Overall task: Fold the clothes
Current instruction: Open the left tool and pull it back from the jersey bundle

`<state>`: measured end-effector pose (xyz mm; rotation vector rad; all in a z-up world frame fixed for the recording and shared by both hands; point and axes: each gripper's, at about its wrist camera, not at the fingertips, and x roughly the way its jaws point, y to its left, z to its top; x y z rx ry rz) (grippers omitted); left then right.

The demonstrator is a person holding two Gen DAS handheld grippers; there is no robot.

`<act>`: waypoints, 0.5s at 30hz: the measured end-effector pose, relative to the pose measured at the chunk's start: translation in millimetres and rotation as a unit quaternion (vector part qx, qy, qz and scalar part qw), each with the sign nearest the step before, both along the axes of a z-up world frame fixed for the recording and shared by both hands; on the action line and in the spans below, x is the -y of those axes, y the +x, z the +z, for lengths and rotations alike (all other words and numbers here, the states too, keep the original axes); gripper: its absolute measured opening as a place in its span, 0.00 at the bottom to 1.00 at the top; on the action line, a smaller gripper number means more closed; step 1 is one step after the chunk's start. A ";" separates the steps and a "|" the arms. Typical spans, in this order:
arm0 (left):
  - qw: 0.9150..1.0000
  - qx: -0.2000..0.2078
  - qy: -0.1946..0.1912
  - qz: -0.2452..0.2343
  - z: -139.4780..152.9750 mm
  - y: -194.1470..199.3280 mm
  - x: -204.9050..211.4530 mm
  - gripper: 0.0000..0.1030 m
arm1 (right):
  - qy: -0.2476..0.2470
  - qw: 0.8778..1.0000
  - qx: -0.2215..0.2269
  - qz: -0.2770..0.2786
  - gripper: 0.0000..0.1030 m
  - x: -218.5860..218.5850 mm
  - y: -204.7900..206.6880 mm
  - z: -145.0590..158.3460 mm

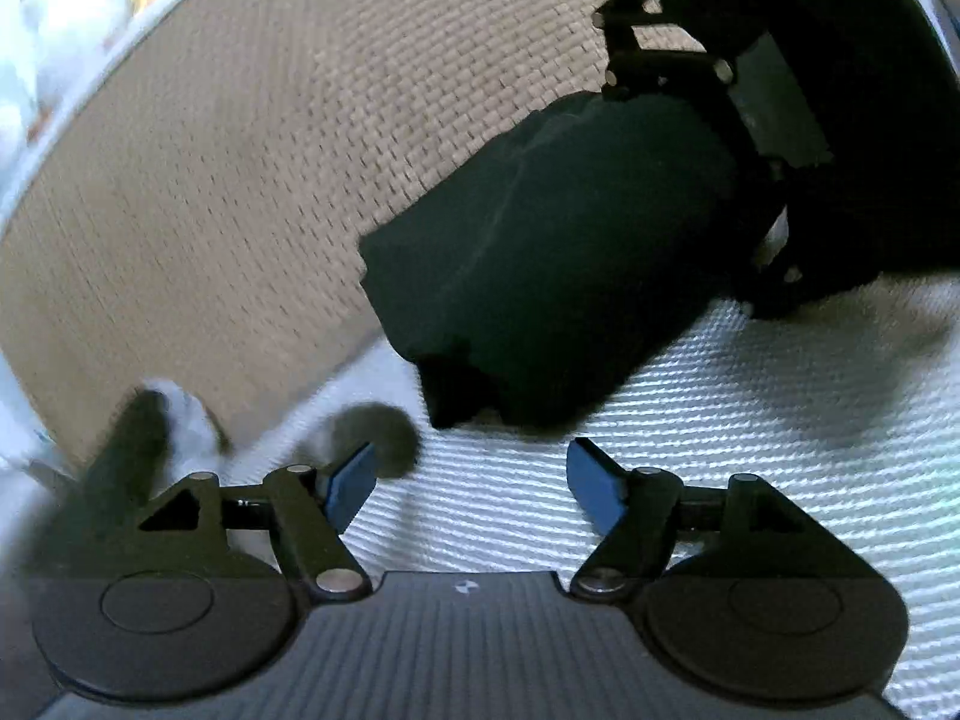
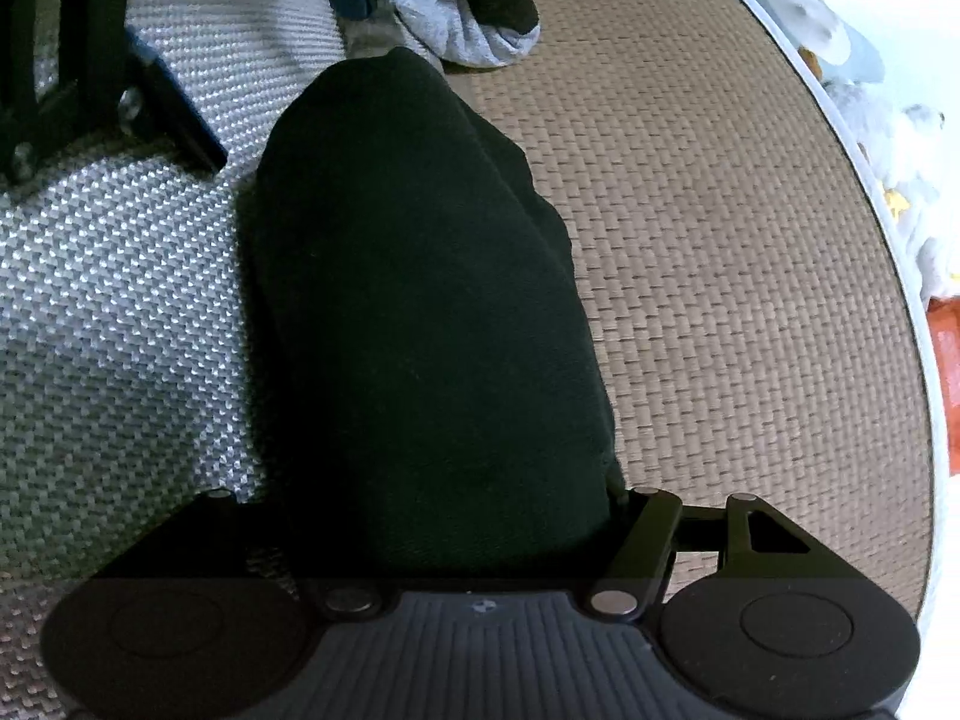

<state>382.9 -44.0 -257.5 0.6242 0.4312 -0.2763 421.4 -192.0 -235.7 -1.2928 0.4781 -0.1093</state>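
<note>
A dark green folded garment (image 1: 540,276) lies across the seam between a tan woven mat (image 1: 252,168) and a white woven mat (image 1: 750,432). My left gripper (image 1: 471,483) is open and empty, its blue pads (image 1: 351,486) just short of the garment's near end. My right gripper (image 1: 690,96) shows at the garment's far end in the left wrist view. In the right wrist view the garment (image 2: 420,312) covers my right gripper (image 2: 480,516); its fingertips are hidden under the cloth and the jaws look spread around it.
A grey and black sock-like bundle (image 2: 474,12) lies past the garment's far end on the tan mat (image 2: 720,252). Pale patterned bedding (image 2: 888,138) borders the mat's edge. The white mat (image 2: 120,276) spreads to the left.
</note>
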 end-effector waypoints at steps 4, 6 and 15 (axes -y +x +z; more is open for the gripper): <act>0.991 -0.075 -0.107 0.014 5.3 20.4 -31.4 0.77 | -0.049 0.999 0.010 0.001 0.68 -9.8 -10.4 -8.2; 0.985 -0.098 -0.140 0.025 2.9 22.7 -42.8 0.79 | -0.064 0.998 0.018 0.004 0.71 -11.3 -12.5 -9.9; 0.969 -0.122 -0.205 0.069 6.3 46.8 -71.3 0.83 | -0.110 0.993 0.034 0.008 0.77 -15.5 -18.9 -13.0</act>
